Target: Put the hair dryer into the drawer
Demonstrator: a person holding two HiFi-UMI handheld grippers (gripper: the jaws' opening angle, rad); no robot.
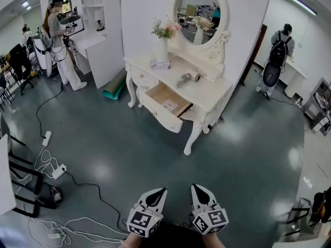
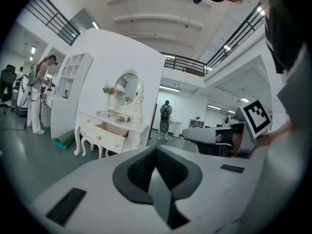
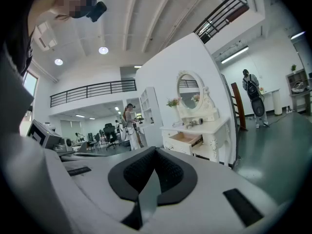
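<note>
Grey floor [image 1: 129, 149], hair dryer [image 1: 187, 78] on white tabletop [image 1: 213, 90] behind open drawer [image 1: 161, 115]; left gripper [image 1: 163, 190] and right gripper [image 1: 196, 187] fingers clenched, empty.

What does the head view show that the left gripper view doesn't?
Only the head view shows a power strip with white cables on the floor, and the left gripper and right gripper from above. Only the left gripper view shows the ceiling and a balcony railing. Both show the white dressing table, its open drawer, the hair dryer lying on top, and the round mirror.
</note>
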